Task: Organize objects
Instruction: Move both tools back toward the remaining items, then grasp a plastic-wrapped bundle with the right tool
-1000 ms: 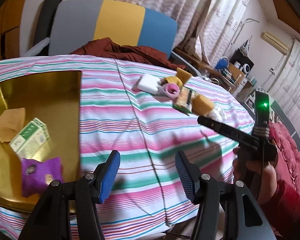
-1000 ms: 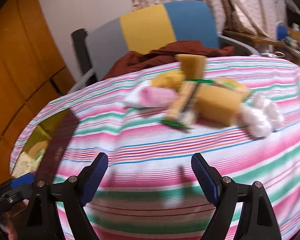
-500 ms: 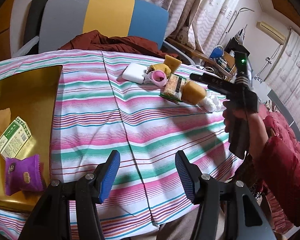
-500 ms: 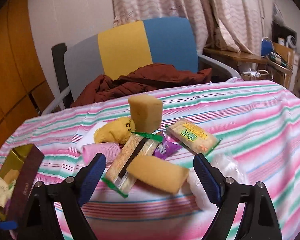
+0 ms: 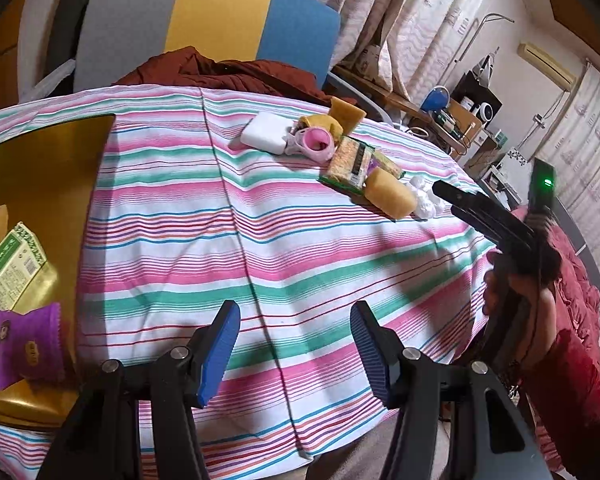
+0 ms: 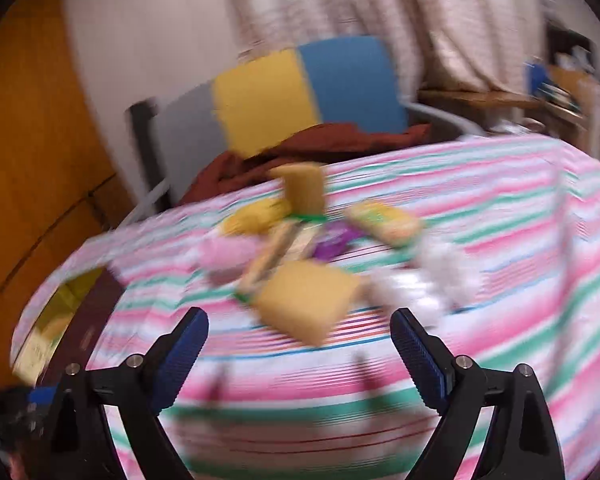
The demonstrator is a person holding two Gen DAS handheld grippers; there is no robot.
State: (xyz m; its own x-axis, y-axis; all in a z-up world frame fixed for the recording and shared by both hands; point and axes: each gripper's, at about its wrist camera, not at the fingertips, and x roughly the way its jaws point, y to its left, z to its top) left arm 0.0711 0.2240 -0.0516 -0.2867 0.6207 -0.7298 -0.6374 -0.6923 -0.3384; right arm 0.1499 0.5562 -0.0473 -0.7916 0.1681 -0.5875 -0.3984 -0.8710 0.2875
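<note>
Gold metal fills the left edge of the left wrist view: a shallow golden tray already holds a green-and-white box, a purple packet and a tan piece at its far-left edge, so a few things count as sorted. The left gripper hangs over the striped tablecloth beside the tray with its jaws spread and nothing between them. Well apart, near the far side of the table, the unsorted pile waits: a white block, a pink roll, a green-edged snack pack, two yellow sponges and a white crumpled wad. At the right edge the person's hand aims the right gripper toward that pile, its tip near the wad; this view does not show how its jaws stand.

Blur smears the right wrist view, yet the right gripper shows clearly: its jaws have just been closing somewhat but stand apart, empty, with the nearest yellow sponge just beyond the tips and untouched. Behind it lie the snack pack, a second purple packet, a yellow-green pack and an upright sponge block. The tray appears at far left.

By my judgement, under half is done: most items remain on the cloth, and the next pick, likely this sponge, has not begun.
</note>
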